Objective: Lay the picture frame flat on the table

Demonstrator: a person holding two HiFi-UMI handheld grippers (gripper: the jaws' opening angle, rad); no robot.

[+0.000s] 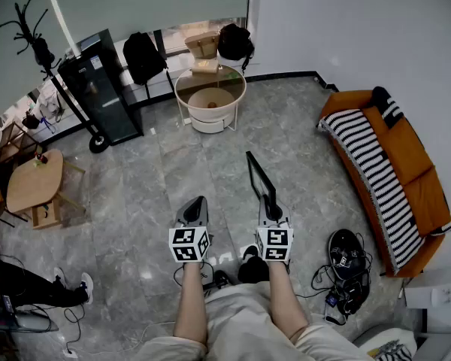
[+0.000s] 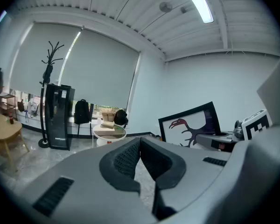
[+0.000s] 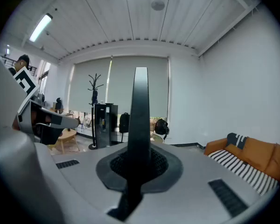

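In the head view the right gripper (image 1: 273, 210) is clenched on the bottom edge of the picture frame (image 1: 260, 177). The frame stands upright and edge-on in the air over the grey tiled floor (image 1: 158, 194), resting on nothing. The left gripper (image 1: 193, 210) is beside it and carries nothing. A round side table (image 1: 210, 89) and a wooden table (image 1: 34, 180) are both well apart from the frame. In the left gripper view that gripper's jaws are closed tip to tip with nothing between them, and the frame's face shows a dark, long-beaked creature. In the right gripper view the frame rises as a thin black bar pinched between the jaws. The risks look like these: the hold is on one narrow edge only, so the frame could swing or slip during the walk to a table. Tipped down carelessly, it could strike a corner first. No brand, label or legible writing shows, only the square markers on the gripper cubes.
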